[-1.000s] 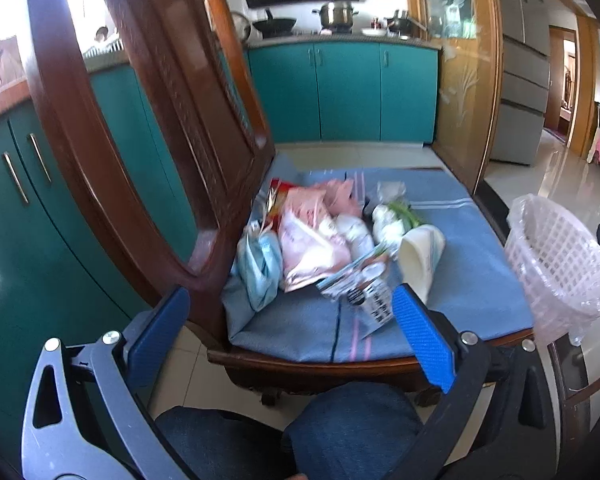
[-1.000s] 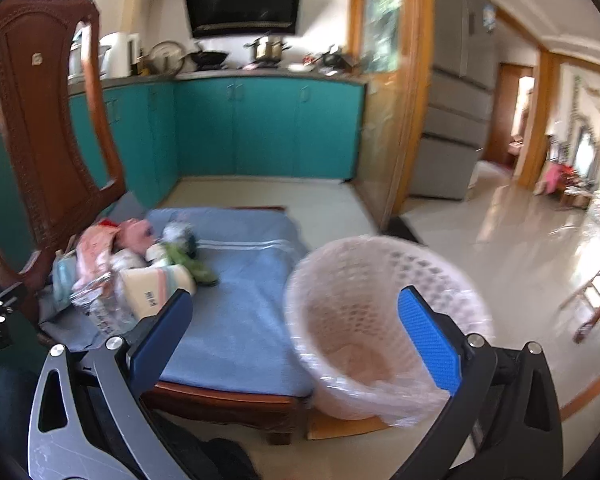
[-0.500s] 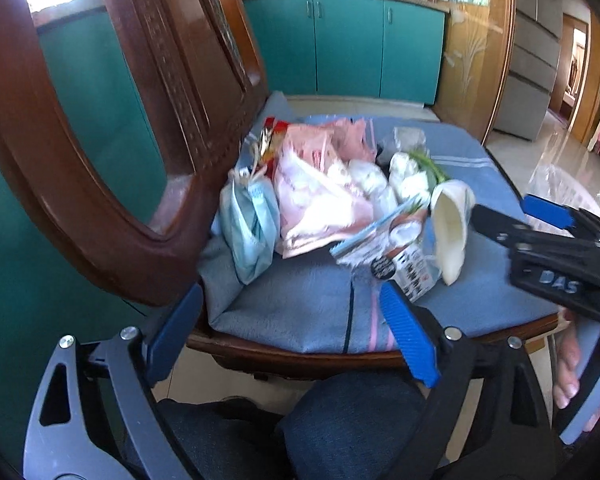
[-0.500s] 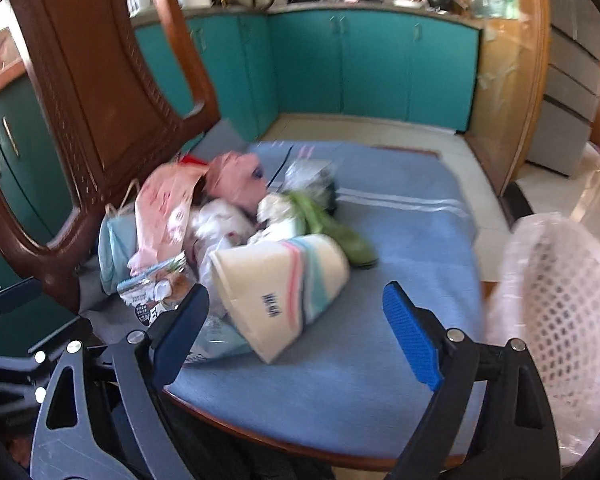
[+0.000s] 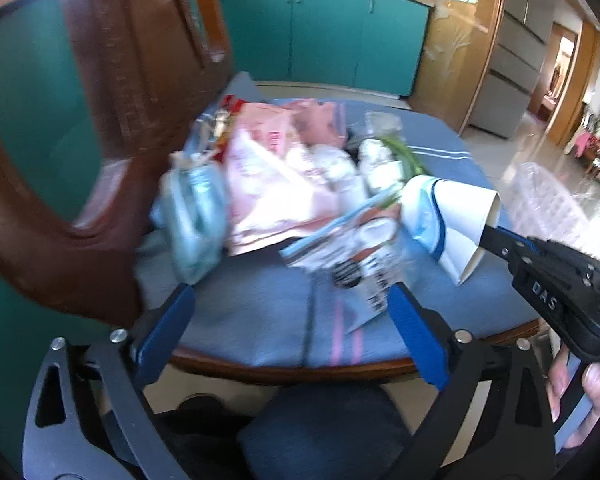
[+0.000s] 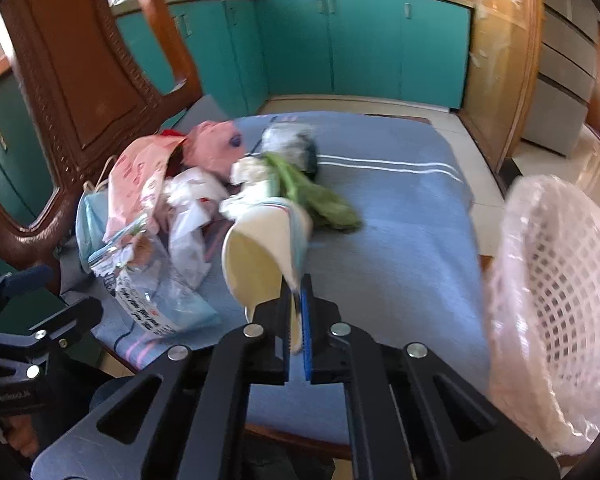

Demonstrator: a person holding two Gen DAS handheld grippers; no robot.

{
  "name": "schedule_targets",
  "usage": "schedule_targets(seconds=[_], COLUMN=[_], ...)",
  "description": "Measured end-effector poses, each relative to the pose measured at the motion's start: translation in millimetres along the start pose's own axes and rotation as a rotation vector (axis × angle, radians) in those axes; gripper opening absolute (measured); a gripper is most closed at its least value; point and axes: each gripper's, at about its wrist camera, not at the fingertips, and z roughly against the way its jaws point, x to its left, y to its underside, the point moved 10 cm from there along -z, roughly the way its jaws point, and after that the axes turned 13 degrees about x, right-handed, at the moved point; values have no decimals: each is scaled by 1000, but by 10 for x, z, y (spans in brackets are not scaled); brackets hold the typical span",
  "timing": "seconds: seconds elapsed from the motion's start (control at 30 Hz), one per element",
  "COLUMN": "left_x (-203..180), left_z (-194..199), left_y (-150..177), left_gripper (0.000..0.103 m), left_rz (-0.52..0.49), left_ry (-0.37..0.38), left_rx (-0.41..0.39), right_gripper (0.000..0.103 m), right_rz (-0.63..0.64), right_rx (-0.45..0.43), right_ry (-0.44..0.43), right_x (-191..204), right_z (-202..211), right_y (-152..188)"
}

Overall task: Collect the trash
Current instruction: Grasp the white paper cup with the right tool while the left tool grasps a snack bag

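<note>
A heap of trash lies on the blue cushion (image 6: 400, 216) of a wooden chair: pink bags (image 5: 276, 184), a light blue face mask (image 5: 196, 212), a clear printed wrapper (image 6: 152, 292), crumpled white paper (image 6: 192, 216), green leaves (image 6: 316, 196) and a paper cup (image 6: 260, 256). My right gripper (image 6: 298, 312) is shut on the rim of the paper cup, which lies on its side; it also shows in the left wrist view (image 5: 496, 236). My left gripper (image 5: 288, 320) is open and empty, low in front of the cushion's near edge, just short of the wrapper (image 5: 364, 264).
A white mesh bin lined with a clear bag (image 6: 556, 304) stands to the right of the chair. The chair's carved wooden back (image 6: 80, 92) rises on the left. Teal cabinets (image 6: 360, 40) line the far wall. The person's dark-clad knees (image 5: 320, 428) are below.
My right gripper moved in and closed on the paper cup's rim; it was open half a second ago. My left gripper shifted closer to the trash heap, still open.
</note>
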Motion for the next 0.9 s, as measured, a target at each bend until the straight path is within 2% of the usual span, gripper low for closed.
schedule_targets(seconds=[0.1,0.23,0.33,0.4,0.43,0.47,0.5,0.53,0.57,0.63,0.73,0.83,0.9], left_x=[-151,-276,-352,-377,-386,-391,-392,-375,-353,-301,-231,-261,-257], left_z=[-109,-282,-409,-476,-493,-526,-541,-545,-538,-514,-410,-316,-268], left_y=[-49,-114,-143,-118,-105,-85,-35,-23,-21,-25,-4,11,9], left_gripper=[100,100,99,89,76,71,71,69,69,68,68,68,68], left_rz=[3,4,14,24,27,32,39,48,58,59,37,26,26], left_ry=[45,33,53,73,82,109,121,132,140,139,116,109,113], left_rx=[24,53,73,91,97,113,117,116,109,105,80,68,60], right_gripper=[6,5,4,4,4,5,11,30,59,85,89,96,96], right_rz=[-28,-50,-52,-50,-53,-68,-83,-91,-94,-84,-12,101,171], right_rx=[-13,-27,-33,-26,-20,-14,-8,-1,0,-22,-12,18,70], right_ry=[2,5,6,8,5,-4,-20,-27,-20,8,61,162,203], right_x=[-144,-239,-279,-297,-306,-335,-358,-380,-388,-400,-348,-268,-221], right_z=[89,172,225,213,211,203,189,179,161,165,107,-66,-253], right_y=[27,41,56,69,82,98,105,114,100,35,-89,-247,-295])
